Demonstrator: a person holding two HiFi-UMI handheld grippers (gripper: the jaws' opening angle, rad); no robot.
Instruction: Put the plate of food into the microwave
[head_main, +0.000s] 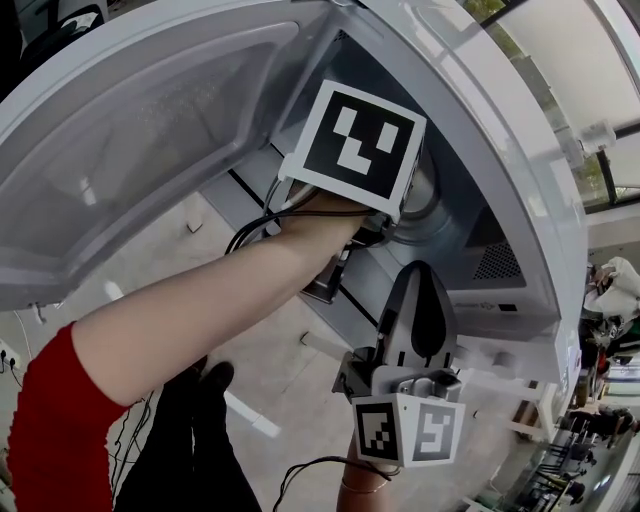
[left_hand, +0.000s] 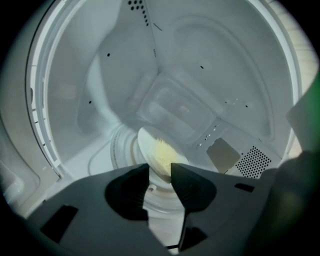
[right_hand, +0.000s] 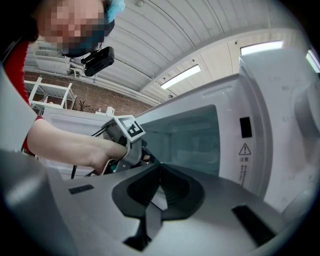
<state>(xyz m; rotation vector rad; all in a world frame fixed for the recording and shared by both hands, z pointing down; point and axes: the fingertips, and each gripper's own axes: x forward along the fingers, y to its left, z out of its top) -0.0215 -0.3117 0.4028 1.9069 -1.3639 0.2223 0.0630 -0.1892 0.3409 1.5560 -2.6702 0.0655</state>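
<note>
The microwave (head_main: 490, 110) stands with its door (head_main: 150, 140) swung open. The only thing in the cavity mouth is the left gripper (left_hand: 160, 172), which reaches well inside on a bare forearm (head_main: 200, 310). In the left gripper view the jaws are spread, with a clear gap between the pads. The near rim of the white plate (left_hand: 149, 145) lies in that gap, and neither pad can be seen pressing on it. The plate rests on the glass turntable (left_hand: 118, 147) on the cavity floor and carries a heap of pale yellow food (left_hand: 165, 152). There is bare cavity floor to the plate's left as far as the left wall, and the back wall is well behind it. On the right wall a tan cover panel (left_hand: 223, 154) and a perforated vent (left_hand: 254, 161) both stand apart from the plate. The head view does not show the plate: the left gripper's marker cube (head_main: 355, 145) and the hand cover that part of the cavity. The right gripper (right_hand: 160, 169) is held outside the cavity, nearer the person, jaws pressed together with nothing between them. Only its view shows the left gripper from the side at the cavity mouth, and a warning label (right_hand: 245, 149) on the front frame right of the opening.
</note>
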